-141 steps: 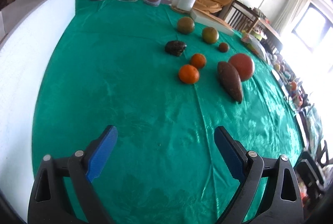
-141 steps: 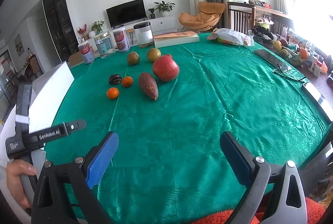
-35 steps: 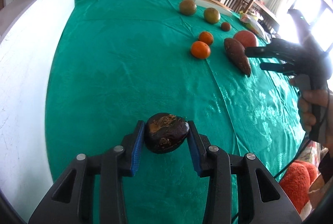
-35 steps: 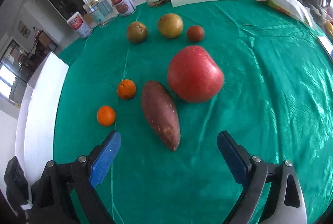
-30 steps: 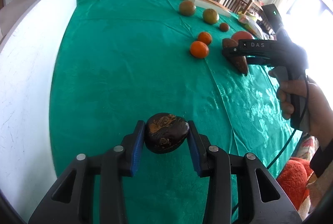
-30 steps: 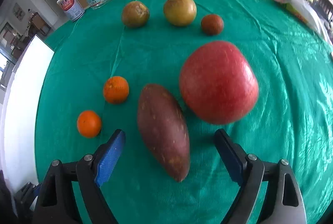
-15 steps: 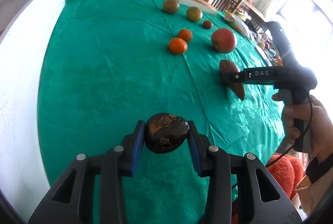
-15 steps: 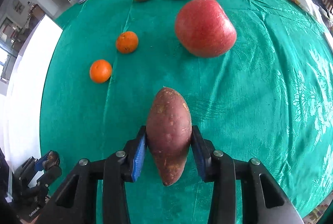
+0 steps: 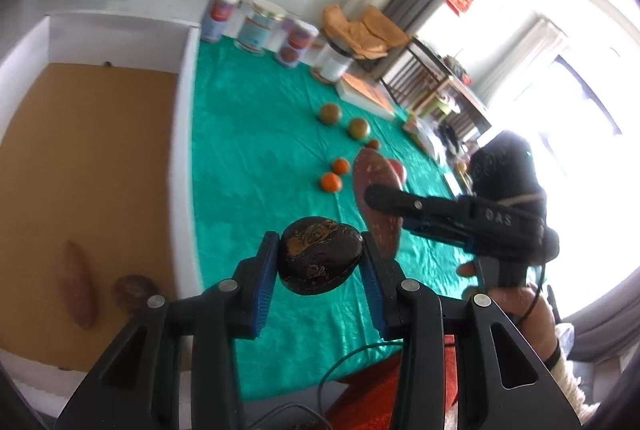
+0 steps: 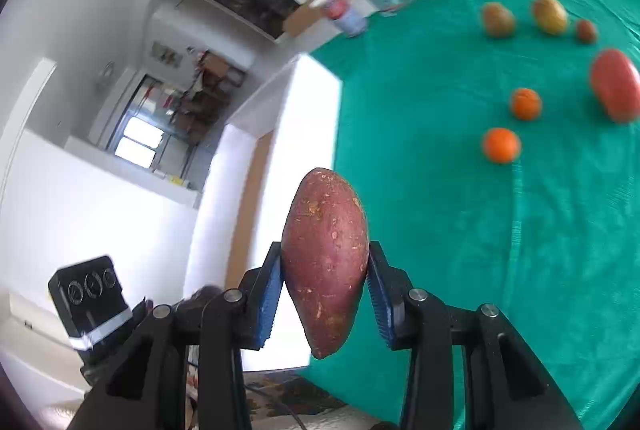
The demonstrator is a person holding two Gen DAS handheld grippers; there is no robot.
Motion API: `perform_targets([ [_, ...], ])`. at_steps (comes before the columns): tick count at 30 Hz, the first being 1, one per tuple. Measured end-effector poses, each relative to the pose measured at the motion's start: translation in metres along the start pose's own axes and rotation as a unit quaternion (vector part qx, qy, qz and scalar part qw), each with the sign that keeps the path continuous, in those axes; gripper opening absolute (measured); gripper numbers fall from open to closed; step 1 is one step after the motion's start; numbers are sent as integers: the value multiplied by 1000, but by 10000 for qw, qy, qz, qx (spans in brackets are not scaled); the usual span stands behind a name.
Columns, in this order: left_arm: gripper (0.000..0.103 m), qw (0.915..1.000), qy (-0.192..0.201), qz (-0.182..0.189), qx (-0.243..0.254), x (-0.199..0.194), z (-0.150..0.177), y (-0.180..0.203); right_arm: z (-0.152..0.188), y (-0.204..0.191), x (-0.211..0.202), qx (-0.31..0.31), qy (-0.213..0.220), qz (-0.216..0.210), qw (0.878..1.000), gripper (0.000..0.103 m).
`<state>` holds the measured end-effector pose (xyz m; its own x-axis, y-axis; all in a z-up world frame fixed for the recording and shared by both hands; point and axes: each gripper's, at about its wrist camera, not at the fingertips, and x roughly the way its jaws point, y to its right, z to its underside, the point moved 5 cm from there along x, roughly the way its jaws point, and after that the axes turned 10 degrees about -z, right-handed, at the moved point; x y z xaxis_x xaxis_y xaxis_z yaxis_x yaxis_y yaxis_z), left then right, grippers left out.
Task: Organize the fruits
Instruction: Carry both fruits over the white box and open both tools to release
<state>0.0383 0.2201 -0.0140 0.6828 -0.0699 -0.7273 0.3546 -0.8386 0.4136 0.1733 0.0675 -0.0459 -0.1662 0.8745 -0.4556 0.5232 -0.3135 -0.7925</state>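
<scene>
While both loads hung above green cloth (image 9: 260, 134), carry step was in hand; left gripper (image 9: 320, 266) clamped on dark wrinkled fruit (image 9: 320, 256); right gripper (image 10: 325, 290) clamped on sweet potato (image 10: 325, 254); next, likely: swing over white box (image 9: 185, 150), lower, release beside pieces already inside.

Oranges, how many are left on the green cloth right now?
2. One orange lies nearer the grippers, the other orange just beyond it, both on the cloth left of the big red fruit. None seems hidden.
</scene>
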Motion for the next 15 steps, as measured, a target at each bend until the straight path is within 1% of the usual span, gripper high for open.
perform_targets([
  [1,40,9997,79,-177,-173,-8,-7,-19,1,-19,18,-169,-140,-123,9997,40],
  [3,40,9960,207,-717,-484,-17,-15,-59,6,-50,60,-452,-469,-300,9974,40],
  [4,40,9927,197,-989,-660,-18,-15,-80,9,-61,81,-605,-645,-296,9956,40],
  [6,40,9854,86,-1394,-973,-14,-11,-118,15,-75,119,-872,-906,-146,9920,40],
  [8,40,9776,-18,-1742,-1182,-6,-6,-146,21,-79,151,-1117,-1108,115,9875,40],
  [10,41,9703,-116,-2011,-1339,2,1,-168,24,-75,178,-1299,-1262,474,9823,40],
  [12,41,9647,-154,-2200,-1439,9,6,-181,27,-67,192,-1397,-1316,789,9782,40],
  [13,41,9621,-179,-2313,-1434,12,8,-185,28,-64,196,-1439,-1329,892,9766,42],
  [14,43,9591,-200,-2439,-1426,14,10,-188,28,-63,197,-1463,-1301,906,9765,42],
  [15,50,9573,-181,-2507,-1427,15,11,-189,27,-64,191,-1480,-1214,886,9775,43],
])
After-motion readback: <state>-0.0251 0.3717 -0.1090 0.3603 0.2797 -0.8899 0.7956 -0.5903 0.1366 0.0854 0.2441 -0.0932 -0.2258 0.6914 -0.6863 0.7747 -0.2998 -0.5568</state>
